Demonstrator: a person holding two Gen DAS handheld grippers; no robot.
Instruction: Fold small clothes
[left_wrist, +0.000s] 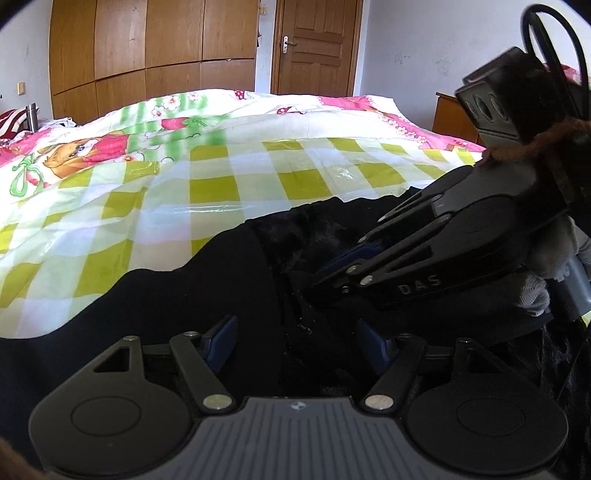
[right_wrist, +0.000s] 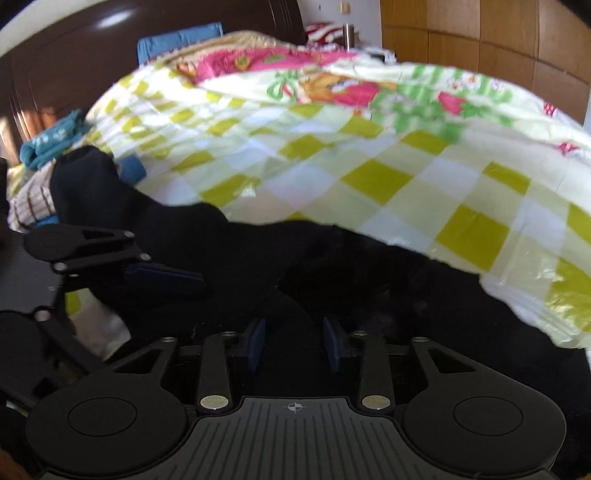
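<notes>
On the bed (left_wrist: 258, 177), at six o'clock in both views, lies the black garment (left_wrist: 229, 280) — over the checked quilt. Left tongs (left_wrist: 295, 341) gape above it, released; right tongs (right_wrist: 293, 341), at three o'clock, stand narrower, unclenched — cloth beneath them.

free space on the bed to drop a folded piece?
Free: the yellow-checked plastic sheet, between the black fleece garment and the pink cartoon quilt. Crowded: the near edge, where both tongs sit over the garment, and the pile of blue and striped clothes by the headboard.
</notes>
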